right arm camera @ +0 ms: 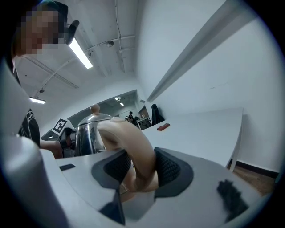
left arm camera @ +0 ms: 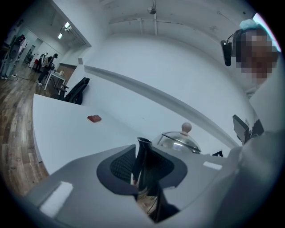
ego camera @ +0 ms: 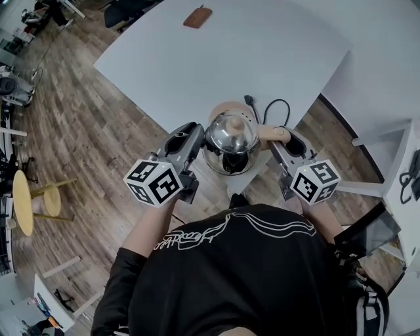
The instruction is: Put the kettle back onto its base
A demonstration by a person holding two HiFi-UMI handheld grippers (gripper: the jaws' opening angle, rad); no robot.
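A shiny steel kettle (ego camera: 231,134) with a beige knob hangs between my two grippers at the white table's near edge. My left gripper (ego camera: 199,141) is shut on the dark spout (left arm camera: 143,162), which stands between its pads; the lid (left arm camera: 180,141) shows beyond. My right gripper (ego camera: 280,141) is shut on the beige handle (right arm camera: 133,151), with the kettle body (right arm camera: 87,133) to its left. The round tan base (ego camera: 222,109) lies on the table just behind the kettle, half hidden by it, and its black cord (ego camera: 275,105) loops to the right.
The white table (ego camera: 197,65) stretches away, bearing a small brown object (ego camera: 197,16) at its far end. Wood floor lies on the left with a yellow stool (ego camera: 23,200). A white shelf unit (ego camera: 394,151) stands at the right.
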